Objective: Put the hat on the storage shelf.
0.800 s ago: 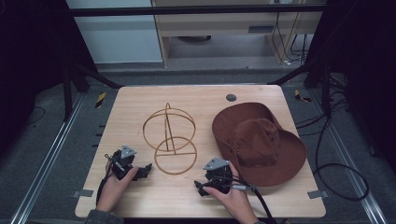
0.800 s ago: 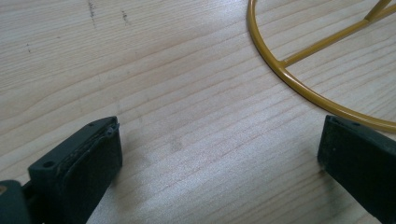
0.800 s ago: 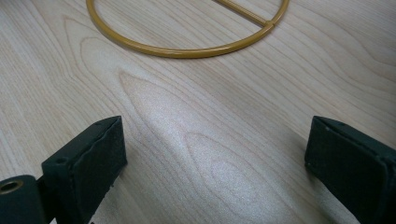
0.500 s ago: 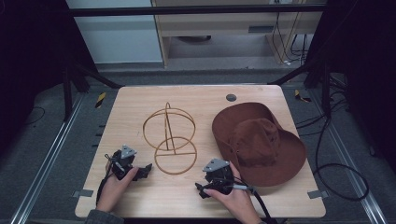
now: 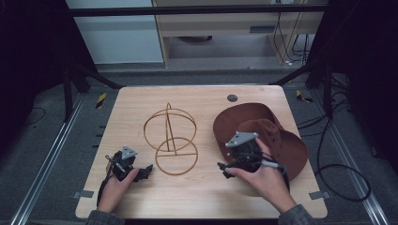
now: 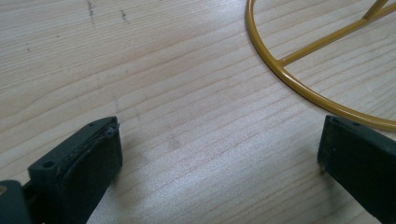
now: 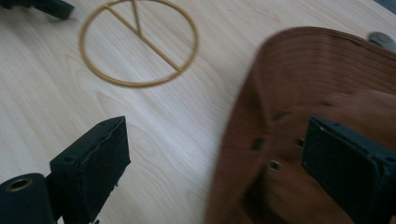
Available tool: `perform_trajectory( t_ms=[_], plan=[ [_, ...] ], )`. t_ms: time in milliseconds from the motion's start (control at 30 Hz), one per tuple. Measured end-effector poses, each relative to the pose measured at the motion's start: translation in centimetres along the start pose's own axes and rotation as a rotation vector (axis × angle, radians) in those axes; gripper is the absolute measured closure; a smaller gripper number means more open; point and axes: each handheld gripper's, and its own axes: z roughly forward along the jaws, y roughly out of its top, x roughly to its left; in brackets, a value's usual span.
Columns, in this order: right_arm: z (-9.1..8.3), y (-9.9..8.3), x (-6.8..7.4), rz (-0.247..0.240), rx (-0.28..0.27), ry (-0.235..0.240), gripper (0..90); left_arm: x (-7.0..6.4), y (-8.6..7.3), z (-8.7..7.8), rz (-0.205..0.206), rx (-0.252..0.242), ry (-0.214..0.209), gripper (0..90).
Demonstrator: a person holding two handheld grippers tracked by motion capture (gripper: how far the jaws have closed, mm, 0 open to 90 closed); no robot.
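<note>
Wood grain runs under your left gripper (image 5: 146,168), low on the table (image 5: 202,197) near its front edge, jaws spread wide with nothing between them; the gold wire stand's (image 5: 171,138) base ring (image 6: 299,86) curves just past one jaw. Your right gripper (image 7: 219,163) is gaping too, empty, one jaw over bare wood, the other over the brim of the brown hat (image 5: 277,136). That hat lies on the table's right side, with the stand just beside it at centre. Further back, a small dark disc (image 5: 232,98) sits in the tabletop.
</note>
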Motion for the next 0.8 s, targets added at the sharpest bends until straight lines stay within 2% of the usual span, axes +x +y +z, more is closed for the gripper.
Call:
perform_trajectory(
  t_ms=[133, 167, 200, 233, 267, 300, 333, 367, 400, 433, 467, 500, 533, 667, 800],
  plan=[
    [-1.6, 0.2, -2.8, 0.032, 0.039, -0.019, 8.6, 0.0, 0.0, 0.0, 0.003, 0.003, -0.003, 0.0],
    [-1.6, 0.2, -2.8, 0.032, 0.039, -0.019, 8.6, 0.0, 0.0, 0.0, 0.003, 0.003, -0.003, 0.0],
    [-2.0, 0.2, -3.5, 0.044, 0.052, -0.021, 8.2, 0.0, 0.0, -0.1, 0.005, 0.002, -0.005, 0.0],
    [-2.8, 0.1, -5.1, 0.064, 0.091, -0.034, 8.0, 0.0, -0.1, -0.1, 0.006, -0.001, -0.004, 0.0],
    [-3.1, 0.0, -5.9, 0.074, 0.105, -0.041, 7.9, -0.1, -0.1, -0.1, 0.006, -0.001, -0.004, 0.0],
    [-3.1, 0.0, -5.9, 0.074, 0.105, -0.041, 7.9, -0.1, -0.1, -0.1, 0.008, 0.002, -0.004, 0.0],
    [-3.7, -0.2, -7.3, 0.106, 0.125, -0.043, 8.6, -0.1, -0.1, -0.1, 0.008, 0.002, -0.004, 0.0],
    [-3.7, -0.2, -7.3, 0.106, 0.125, -0.043, 8.6, -0.1, -0.1, -0.1, 0.008, 0.002, -0.004, 0.0],
    [-4.2, -0.3, -8.5, 0.126, 0.146, -0.047, 8.3, -0.1, -0.1, -0.1, 0.007, 0.000, -0.005, 0.0],
    [-4.4, -0.3, -9.1, 0.129, 0.157, -0.057, 8.5, -0.1, -0.1, -0.1, 0.007, 0.000, -0.005, 0.0],
    [-4.4, -0.3, -9.1, 0.129, 0.157, -0.057, 8.5, -0.1, -0.1, -0.1, 0.006, -0.001, -0.006, 0.0],
    [-4.7, -0.1, -10.1, 0.129, 0.175, -0.070, 8.8, -0.1, -0.1, -0.1, 0.006, -0.002, -0.005, 0.0],
    [-4.7, -0.1, -10.1, 0.129, 0.175, -0.070, 8.8, -0.1, -0.1, -0.1, 0.007, -0.001, -0.006, 0.0],
    [-4.8, 0.7, -12.1, 0.135, 0.199, -0.075, 11.2, -0.1, -0.1, -0.1, 0.001, -0.001, -0.005, 0.0],
    [-4.4, 1.4, -12.8, 0.141, 0.212, -0.076, 12.3, -0.1, -0.1, -0.1, 0.002, -0.001, -0.004, 0.0]
  ],
)
